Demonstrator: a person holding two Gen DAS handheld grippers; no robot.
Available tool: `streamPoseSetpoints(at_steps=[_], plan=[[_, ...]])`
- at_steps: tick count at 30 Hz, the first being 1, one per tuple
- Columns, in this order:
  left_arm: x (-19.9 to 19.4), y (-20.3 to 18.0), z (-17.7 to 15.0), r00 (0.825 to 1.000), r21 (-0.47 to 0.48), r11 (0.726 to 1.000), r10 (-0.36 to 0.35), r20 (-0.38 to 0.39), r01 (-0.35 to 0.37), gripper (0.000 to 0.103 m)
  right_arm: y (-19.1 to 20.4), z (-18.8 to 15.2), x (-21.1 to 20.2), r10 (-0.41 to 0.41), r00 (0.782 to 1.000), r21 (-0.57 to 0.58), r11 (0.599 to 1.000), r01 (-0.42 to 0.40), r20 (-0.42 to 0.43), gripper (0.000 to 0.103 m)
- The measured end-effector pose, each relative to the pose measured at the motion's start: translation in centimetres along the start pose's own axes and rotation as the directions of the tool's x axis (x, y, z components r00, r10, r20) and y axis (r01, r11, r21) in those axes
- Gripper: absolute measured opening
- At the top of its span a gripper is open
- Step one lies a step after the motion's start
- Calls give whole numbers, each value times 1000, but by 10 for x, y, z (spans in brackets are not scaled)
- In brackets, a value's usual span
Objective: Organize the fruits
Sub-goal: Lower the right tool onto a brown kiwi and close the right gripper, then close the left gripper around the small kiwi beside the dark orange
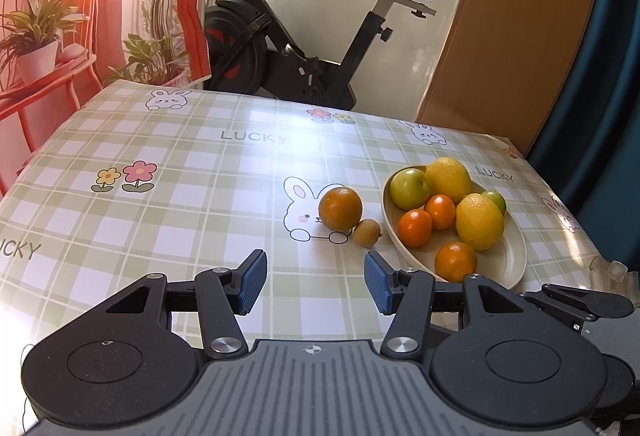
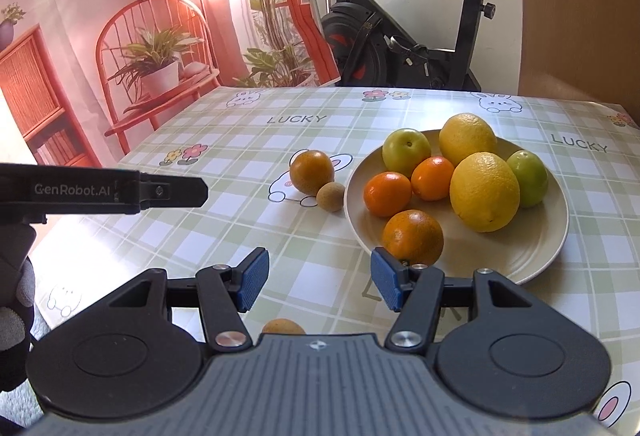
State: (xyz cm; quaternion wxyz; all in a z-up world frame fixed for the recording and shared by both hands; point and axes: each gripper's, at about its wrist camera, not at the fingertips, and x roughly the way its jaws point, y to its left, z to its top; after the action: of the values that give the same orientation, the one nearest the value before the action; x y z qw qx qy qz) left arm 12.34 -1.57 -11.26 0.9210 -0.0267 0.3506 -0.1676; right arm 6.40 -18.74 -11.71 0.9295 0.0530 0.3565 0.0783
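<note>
A cream plate (image 2: 536, 256) holds two lemons (image 2: 484, 191), two green apples (image 2: 406, 151) and three oranges (image 2: 387, 193). Left of it on the table lie a dull orange (image 2: 312, 171) and a small brown fruit (image 2: 330, 197), touching. Another small brown fruit (image 2: 282, 327) peeks out under my right gripper (image 2: 320, 278), which hovers open and empty by the plate's near-left rim. In the left wrist view my left gripper (image 1: 315, 282) is open and empty, just short of the small brown fruit (image 1: 367, 233) and the dull orange (image 1: 340, 208), with the plate (image 1: 516, 268) to its right.
The table wears a green checked cloth (image 1: 160, 195) with rabbits and flowers. Behind its far edge stand an exercise bike (image 1: 280, 47) and a red printed backdrop (image 1: 48, 35). A wooden panel (image 1: 512, 27) is at the right. A gloved hand (image 2: 16, 296) shows at the left.
</note>
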Motion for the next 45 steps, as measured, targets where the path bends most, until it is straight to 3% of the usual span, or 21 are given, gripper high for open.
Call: streamPoseSetpoints(at_steps=[4, 10, 15, 19, 28, 30, 32, 34, 41, 43, 45], plan=[[-1, 1, -2, 1000, -3, 1000, -3, 0, 3, 57, 10, -6, 4, 11, 999, -57, 998, -14, -51, 58], [-3, 3, -3, 1000, -10, 1000, -7, 3, 7, 57, 8, -10, 10, 29, 994, -37, 999, -33, -106, 47], [0, 2, -5, 1000, -7, 1000, -13, -3, 13, 57, 11, -12, 11, 36, 991, -52, 998, -43, -129, 45], [2, 1, -6, 1000, -6, 1000, -16, -9, 16, 57, 12, -15, 16, 40, 987, -60, 997, -50, -158, 34], [21, -5, -5, 995, -6, 996, -91, -39, 91, 55, 7, -15, 19, 43, 990, -50, 997, -50, -131, 30], [29, -11, -3, 994, 19, 995, -100, -46, 101, 54, 1, -15, 18, 35, 993, -29, 999, -39, -116, 30], [39, -18, 2, 992, 52, 993, -105, -65, 109, 40, -5, -15, 18, 23, 995, -13, 1000, -24, -102, 30], [50, -23, 8, 990, 62, 991, -114, -79, 119, 38, -13, -14, 17, 16, 996, 12, 1000, -15, -90, 30], [91, -29, 31, 978, -2, 986, -166, -128, 168, 33, -26, -14, 16, 34, 997, 60, 998, -30, -64, 30], [98, -28, 32, 978, -22, 987, -163, -134, 161, 25, -28, -14, 17, 41, 997, 63, 997, -37, -60, 30], [103, -25, 36, 973, -57, 983, -183, -138, 176, 24, -29, -15, 16, 49, 997, 69, 997, -45, -53, 30]])
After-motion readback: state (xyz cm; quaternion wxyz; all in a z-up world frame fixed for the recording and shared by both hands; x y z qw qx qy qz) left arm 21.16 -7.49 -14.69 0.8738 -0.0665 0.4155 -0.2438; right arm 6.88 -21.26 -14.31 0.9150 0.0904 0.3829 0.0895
